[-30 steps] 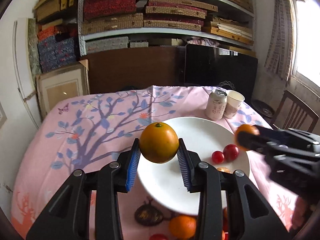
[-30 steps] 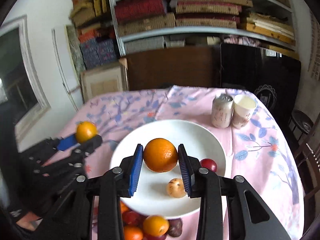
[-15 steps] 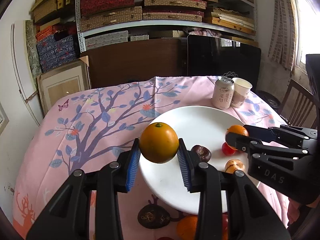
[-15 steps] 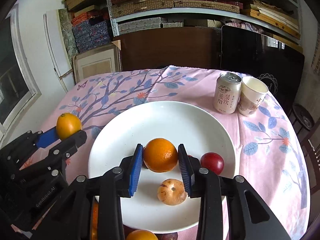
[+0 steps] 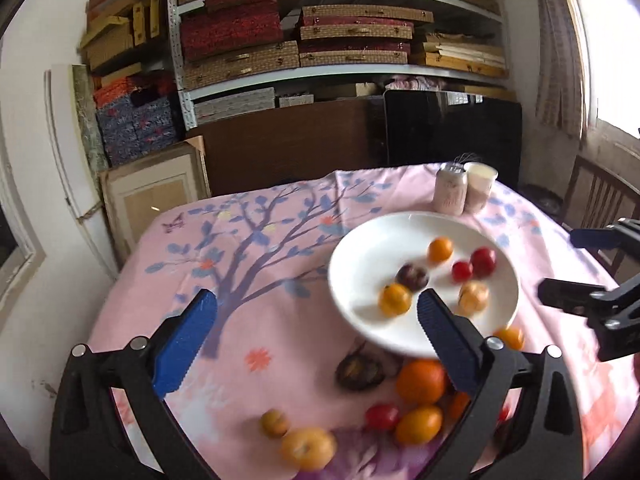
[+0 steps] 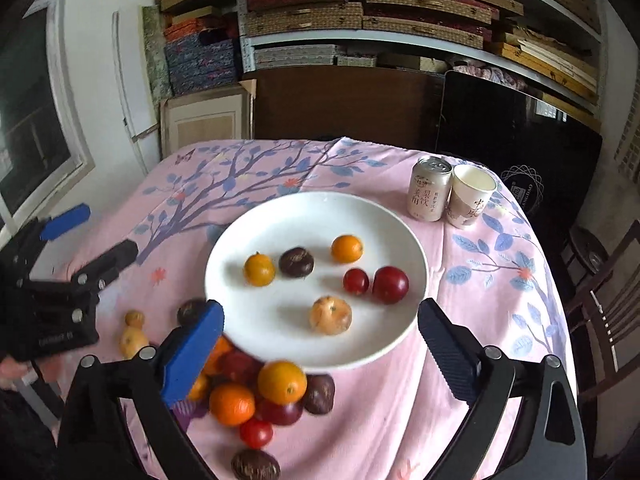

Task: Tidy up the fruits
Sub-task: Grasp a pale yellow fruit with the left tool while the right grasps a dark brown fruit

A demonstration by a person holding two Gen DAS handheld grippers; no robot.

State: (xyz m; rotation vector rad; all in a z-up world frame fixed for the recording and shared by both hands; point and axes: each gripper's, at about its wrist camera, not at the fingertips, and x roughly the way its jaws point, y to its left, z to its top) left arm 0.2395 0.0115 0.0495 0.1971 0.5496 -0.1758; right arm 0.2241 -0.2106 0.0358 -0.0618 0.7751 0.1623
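Note:
A white plate (image 6: 320, 216) on the pink tablecloth holds two small oranges (image 6: 259, 269) (image 6: 347, 249), a dark fruit (image 6: 296, 262), two red fruits (image 6: 390, 284) and a pale one (image 6: 331, 315). My right gripper (image 6: 320, 312) hangs over the plate's near rim, its jaws opening wide with nothing held. My left gripper (image 5: 314, 308) is left of the plate (image 5: 400, 232), its jaws also opening with nothing between them. Each gripper shows in the other's view: the left gripper (image 6: 106, 232) and the right gripper (image 5: 560, 266). A loose pile of oranges (image 6: 282, 382), red and dark fruits lies in front of the plate.
A drink can (image 6: 430, 194) and a paper cup (image 6: 472, 196) stand at the back right of the table. Two pale fruits (image 6: 134, 340) lie left of the pile. A wooden chair (image 6: 600, 308) is at the right edge. Shelves and a black panel stand behind.
Both grippers have opened and let go of their oranges, which now lie on the plate. Both have drawn back from the plate, the left one off to the left.

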